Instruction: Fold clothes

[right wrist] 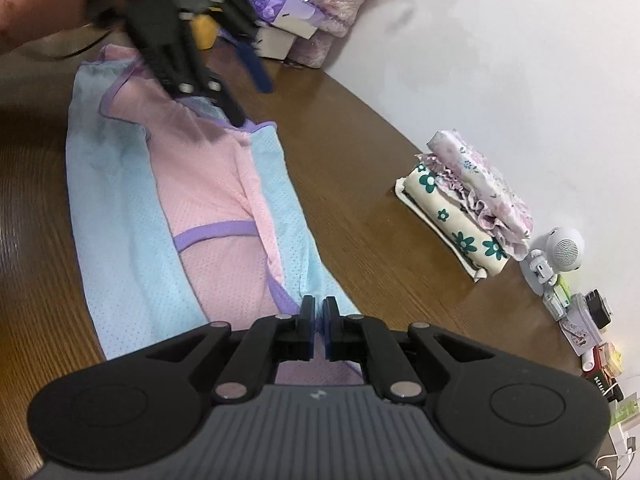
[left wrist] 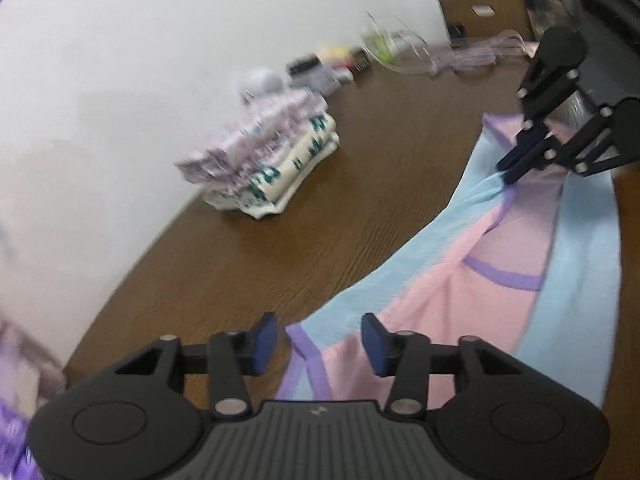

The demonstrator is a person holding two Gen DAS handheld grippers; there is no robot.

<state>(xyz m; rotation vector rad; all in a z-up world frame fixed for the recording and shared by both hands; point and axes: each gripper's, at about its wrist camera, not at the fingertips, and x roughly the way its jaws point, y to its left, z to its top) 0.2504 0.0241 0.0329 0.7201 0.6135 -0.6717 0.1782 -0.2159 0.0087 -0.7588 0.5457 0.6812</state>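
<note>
Left wrist view: left gripper [left wrist: 319,342] sits low over the near end of the garment, jaws apart, pads clear of the cloth, purple-trimmed corner lying between them, nothing pinched. The pink and light-blue mesh garment [left wrist: 460,280] lies stretched along the brown wooden table [left wrist: 280,240], sides folded in so blue panels flank the pink centre, purple trim at neckline and armholes. At its far end the right gripper [left wrist: 510,170] has its jaws pressed together on a bunched bit of blue fabric. Left of the garment, well apart, a stack of folded clothes [left wrist: 264,160]: cream piece with green flowers at the bottom, pink floral ruffled piece on top. Blurred clutter along the white wall [left wrist: 160,60] behind.

Right wrist view: right gripper tips meet on the garment edge at purple trim, cloth caught between the pads. Far end: left gripper is motion-blurred, one blue pad [right wrist: 256,70] swung wide, held by a person's hand [right wrist: 36,0]. Right of the stack, a small white robot-shaped speaker [right wrist: 560,252], then small boxes. Tissue box [right wrist: 288,20] sits at the far table edge.
</note>
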